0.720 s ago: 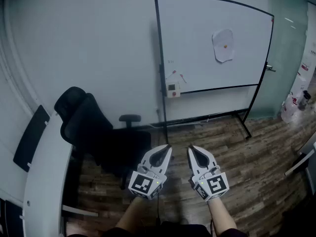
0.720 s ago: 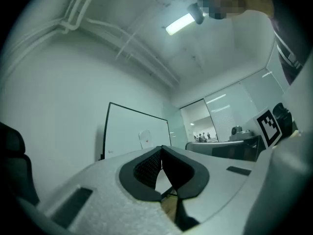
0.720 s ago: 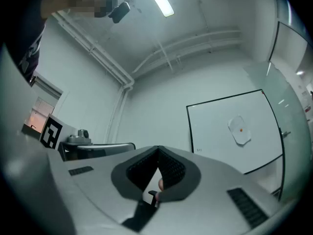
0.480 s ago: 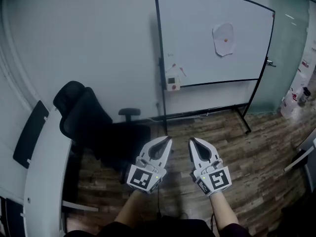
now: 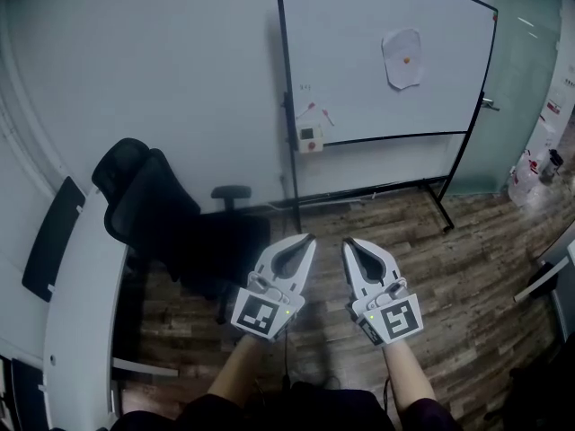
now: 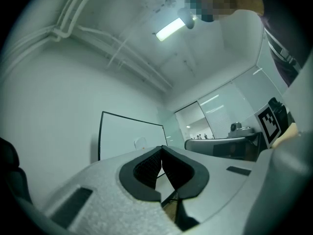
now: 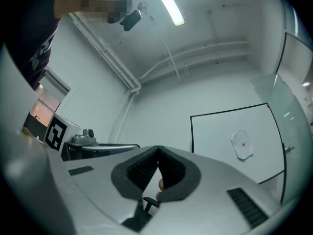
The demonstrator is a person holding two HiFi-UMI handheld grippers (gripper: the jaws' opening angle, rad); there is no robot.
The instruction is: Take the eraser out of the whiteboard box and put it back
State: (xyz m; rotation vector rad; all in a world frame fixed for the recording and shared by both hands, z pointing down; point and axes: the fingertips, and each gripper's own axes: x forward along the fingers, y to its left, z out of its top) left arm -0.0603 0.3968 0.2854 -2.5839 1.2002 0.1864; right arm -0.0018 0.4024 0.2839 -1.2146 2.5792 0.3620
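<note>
A small white whiteboard box (image 5: 309, 136) hangs at the lower left corner of the whiteboard (image 5: 386, 61), far across the room. I cannot make out the eraser in it. My left gripper (image 5: 309, 238) and right gripper (image 5: 347, 241) are held side by side low in the head view, well short of the board, pointing toward it. The jaws of both are shut with nothing between them. The left gripper view shows its closed tips (image 6: 162, 148) with the whiteboard (image 6: 128, 138) behind. In the right gripper view the tips (image 7: 158, 148) meet too, the whiteboard (image 7: 234, 141) off to the right.
A black office chair (image 5: 153, 214) stands at the left between me and the board. A white curved desk (image 5: 85, 303) runs along the left edge. The board's stand legs (image 5: 445, 215) rest on the wooden floor. A sheet of paper (image 5: 402, 58) is pinned to the board. Bags (image 5: 537, 173) sit far right.
The whole scene has slid slightly up in the head view. Both grippers stay shut and side by side, little changed relative to the board.
</note>
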